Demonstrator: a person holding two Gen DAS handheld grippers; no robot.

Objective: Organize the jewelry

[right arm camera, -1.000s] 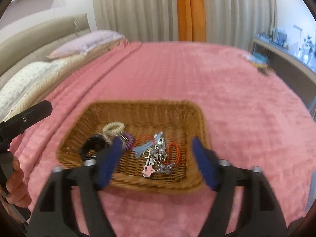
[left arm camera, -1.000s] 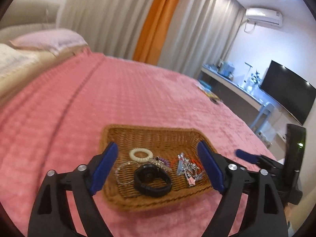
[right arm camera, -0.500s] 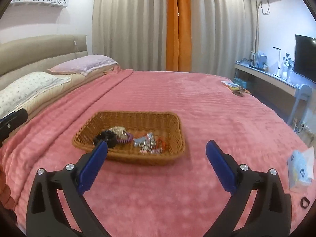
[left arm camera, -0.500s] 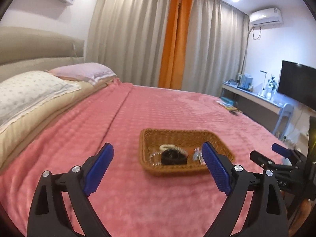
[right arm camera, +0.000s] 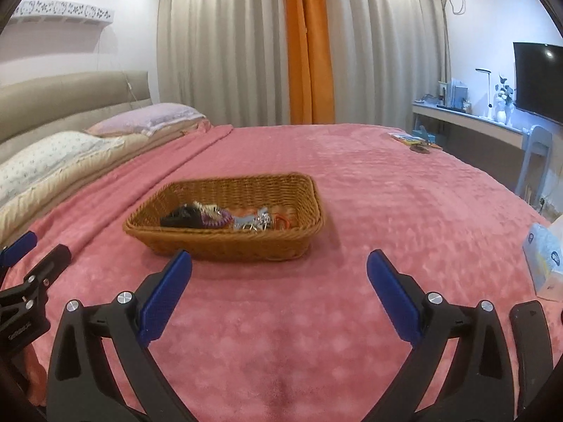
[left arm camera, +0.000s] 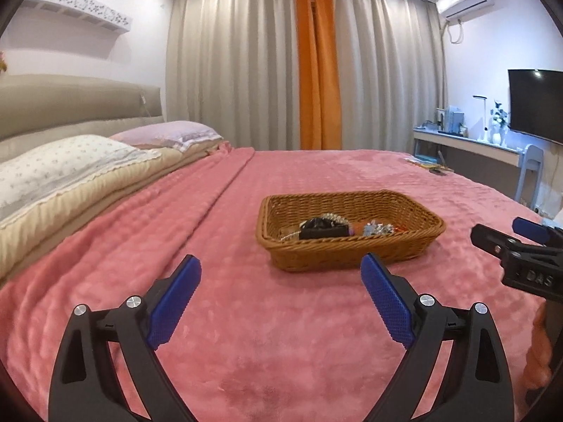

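Both grippers have backed off the basket: a second ago they hung right over it, now the left gripper (left arm camera: 280, 283) and right gripper (right arm camera: 279, 276) sit low over bare pink blanket (right arm camera: 352, 211), jaws spread wide, nothing between them. The wicker basket (left arm camera: 348, 258) is now well ahead, mid-bed, holding the jewelry pile (right arm camera: 225, 218) (black watch, coil ties, clips; all inside). Looks like a finished pass and retreat, not an approach. Past it, pillows (left arm camera: 70, 165) and curtains (left arm camera: 316, 70).

path: bare blanket (right arm camera: 281, 316) ahead | obstacle: basket (right arm camera: 225, 242) near wall
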